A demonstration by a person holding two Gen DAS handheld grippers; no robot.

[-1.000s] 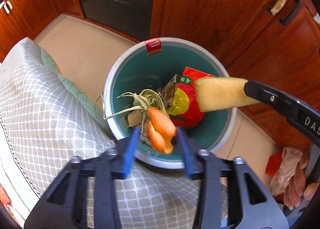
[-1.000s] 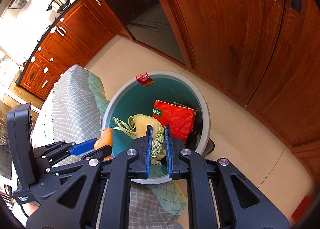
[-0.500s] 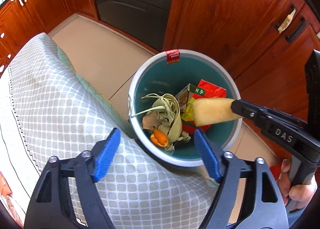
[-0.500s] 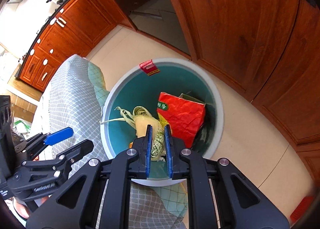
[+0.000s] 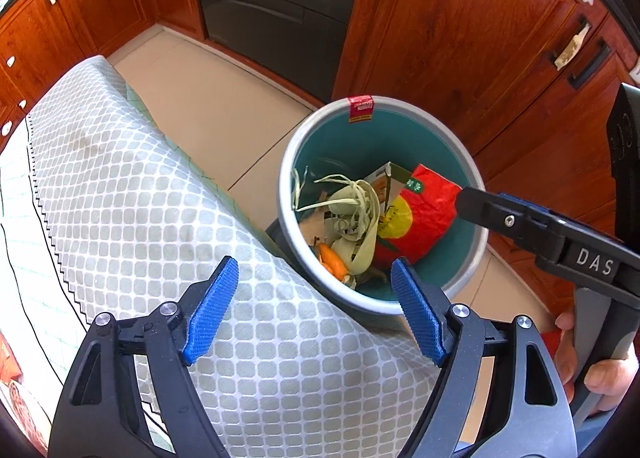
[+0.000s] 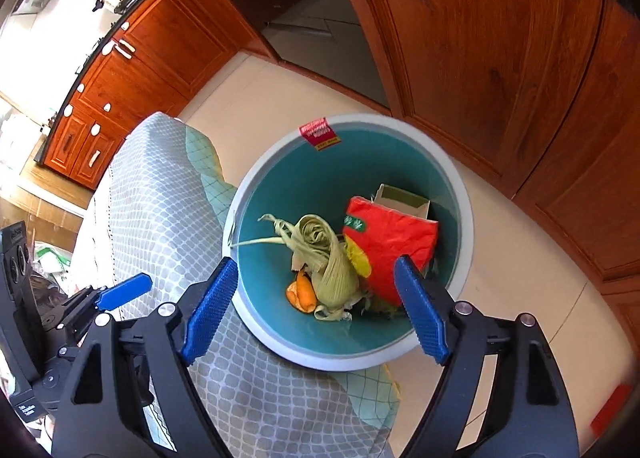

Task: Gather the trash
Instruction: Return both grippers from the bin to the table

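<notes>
From my left camera, the left tongs [image 5: 314,308] are spread wide with nothing between their blue pads, having just opened. They hang over the table's edge, which is draped in a grey-green patterned tablecloth [image 5: 132,226] to the left of the bin. The trash bin [image 5: 460,146], a round grey pail with a teal inside and a red sticker [image 5: 361,109] on its far rim, stands on the tiled floor [image 5: 208,114] just beside the table.

Inside the bin lie the collected scraps: pale green corn husks [image 5: 356,214] toward the left, orange peel [image 5: 332,258] at the near left of the bin's bottom, and a crumpled red packet [image 5: 420,218] to the right, with a small open carton [image 6: 402,198] behind it.

From my right camera, the right tongs [image 6: 316,304] are also released and have just sprung open; no scrap sits between the pads, and they hover above the near side of the bin. In the left view, one arm of them reaches in over the bin's right rim, and a hand [image 5: 592,362] grips the handle to the right of the bin. Reddish wooden cabinets [image 6: 500,38] stand beyond the bin.
</notes>
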